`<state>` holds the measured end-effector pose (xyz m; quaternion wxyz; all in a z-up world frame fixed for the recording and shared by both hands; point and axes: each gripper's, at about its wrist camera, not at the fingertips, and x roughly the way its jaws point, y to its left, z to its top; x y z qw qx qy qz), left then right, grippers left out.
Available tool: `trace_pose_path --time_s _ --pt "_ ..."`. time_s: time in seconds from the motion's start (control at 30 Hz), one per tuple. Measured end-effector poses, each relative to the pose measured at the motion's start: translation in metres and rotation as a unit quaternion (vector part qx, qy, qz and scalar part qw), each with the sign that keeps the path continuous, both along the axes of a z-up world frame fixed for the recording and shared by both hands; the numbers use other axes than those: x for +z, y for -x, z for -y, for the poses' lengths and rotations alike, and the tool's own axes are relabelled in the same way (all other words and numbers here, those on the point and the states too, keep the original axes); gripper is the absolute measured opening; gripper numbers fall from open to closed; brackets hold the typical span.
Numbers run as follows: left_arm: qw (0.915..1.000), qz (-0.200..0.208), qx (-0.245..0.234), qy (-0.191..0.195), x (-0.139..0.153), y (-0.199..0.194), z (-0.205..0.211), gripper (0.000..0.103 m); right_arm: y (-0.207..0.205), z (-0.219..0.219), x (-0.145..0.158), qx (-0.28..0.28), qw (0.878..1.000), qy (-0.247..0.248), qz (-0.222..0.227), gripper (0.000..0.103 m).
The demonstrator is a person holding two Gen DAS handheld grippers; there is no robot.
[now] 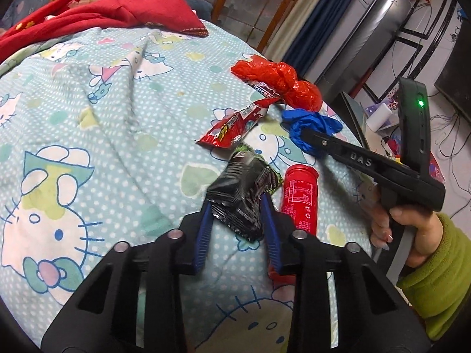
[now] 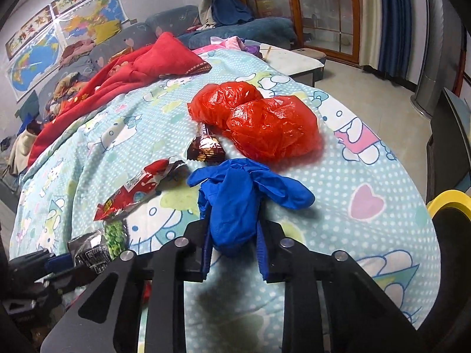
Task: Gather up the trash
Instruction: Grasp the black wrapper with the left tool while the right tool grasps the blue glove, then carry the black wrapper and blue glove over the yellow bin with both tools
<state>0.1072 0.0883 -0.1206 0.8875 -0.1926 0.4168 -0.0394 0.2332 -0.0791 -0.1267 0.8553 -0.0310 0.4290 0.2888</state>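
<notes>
My left gripper (image 1: 235, 203) is shut on a black and green snack wrapper (image 1: 241, 194), held just above the Hello Kitty blanket (image 1: 88, 117). My right gripper (image 2: 232, 229) is shut on a crumpled blue glove (image 2: 235, 203); the glove also shows in the left wrist view (image 1: 306, 129) at that gripper's tip. A red snack wrapper (image 1: 232, 129) (image 2: 132, 191), a red plastic bag (image 1: 279, 83) (image 2: 259, 123), a brown chocolate wrapper (image 2: 206, 148) and a red can (image 1: 297, 200) lie on the blanket.
A red quilt (image 1: 103, 11) (image 2: 123, 67) lies at the far side of the bed. A low white table (image 2: 294, 58) and a tiled floor (image 2: 368, 88) are beyond the bed's right edge. A yellow tape roll (image 2: 447, 203) sits at the right edge.
</notes>
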Motion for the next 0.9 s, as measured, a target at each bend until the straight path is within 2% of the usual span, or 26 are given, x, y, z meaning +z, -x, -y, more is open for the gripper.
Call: trace_pose_path --time_s 0.23,0.3,0.57,0.9 --pt "0.9997 0.023 0.008 0.007 0.007 0.007 -0.006 0.018 0.008 0.011 0.005 0.007 1.000 0.000 -0.003 0.019" --pt "0.9990 0.043 0.008 0.004 0.016 0.012 -0.006 0.010 0.012 0.013 0.008 0.011 1.000 0.001 0.000 0.019" --pt "0.9964 0.084 0.012 -0.003 0.041 0.020 -0.001 0.010 0.028 0.018 0.023 0.026 1.000 -0.009 0.008 0.019" --pt "0.9919 0.126 -0.008 -0.002 0.068 0.030 0.023 0.010 0.046 0.039 0.051 0.031 0.999 -0.028 0.028 0.019"
